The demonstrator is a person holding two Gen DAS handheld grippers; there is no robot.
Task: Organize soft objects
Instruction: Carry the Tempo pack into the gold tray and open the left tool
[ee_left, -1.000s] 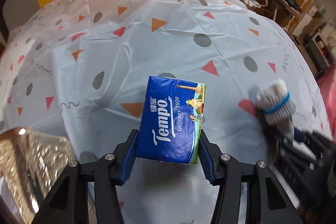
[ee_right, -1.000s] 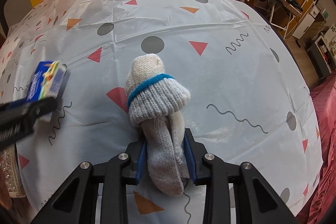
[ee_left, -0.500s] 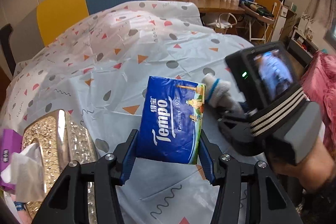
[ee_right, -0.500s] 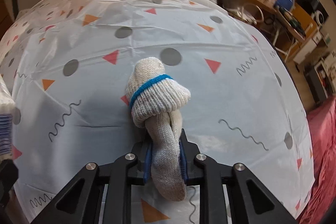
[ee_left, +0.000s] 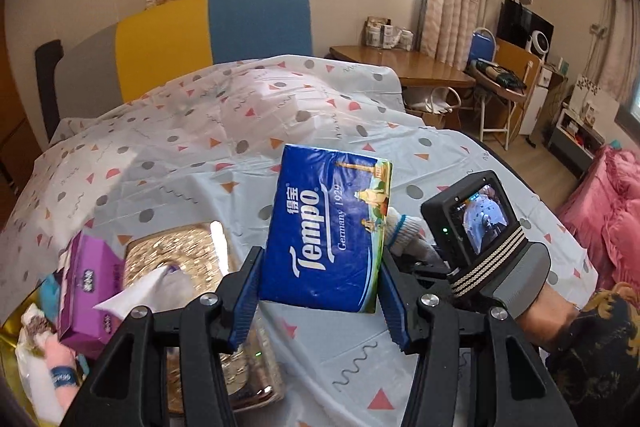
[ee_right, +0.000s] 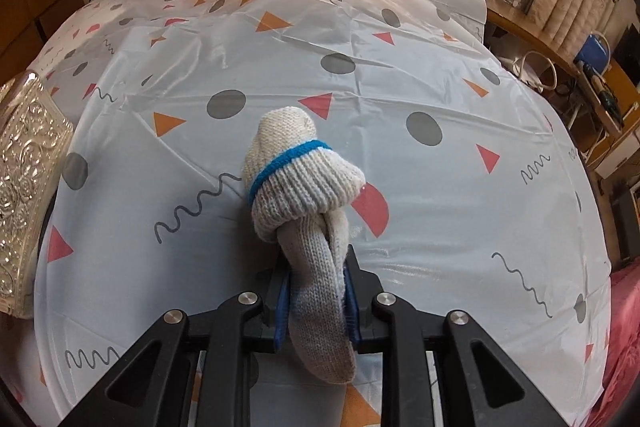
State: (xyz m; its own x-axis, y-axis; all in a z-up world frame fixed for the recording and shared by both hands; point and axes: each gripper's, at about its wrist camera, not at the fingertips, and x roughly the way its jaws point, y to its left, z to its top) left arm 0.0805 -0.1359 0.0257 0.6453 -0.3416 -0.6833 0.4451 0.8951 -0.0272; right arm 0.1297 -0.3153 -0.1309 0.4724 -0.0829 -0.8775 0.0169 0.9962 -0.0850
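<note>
The left gripper [ee_left: 320,291] is clamped on a blue tissue pack [ee_left: 326,231], which hides most of the rolled sock [ee_right: 298,187] pinched by the right gripper [ee_right: 316,301]. An embossed tray [ee_right: 24,187] is cut off at the tablecloth's [ee_right: 440,211] left edge; beyond, the cloth lies open.

Your left hand-held gripper [ee_left: 320,301], black frame, blue pads, silver screws, your right hand-held gripper [ee_right: 316,301] alike, dark gold-patterned sleeve [ee_left: 596,331]

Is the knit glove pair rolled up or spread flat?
Rolled up: the glove pair is a bundle with one blue-banded cuff turned over it, its loose end pinched in the right gripper.
</note>
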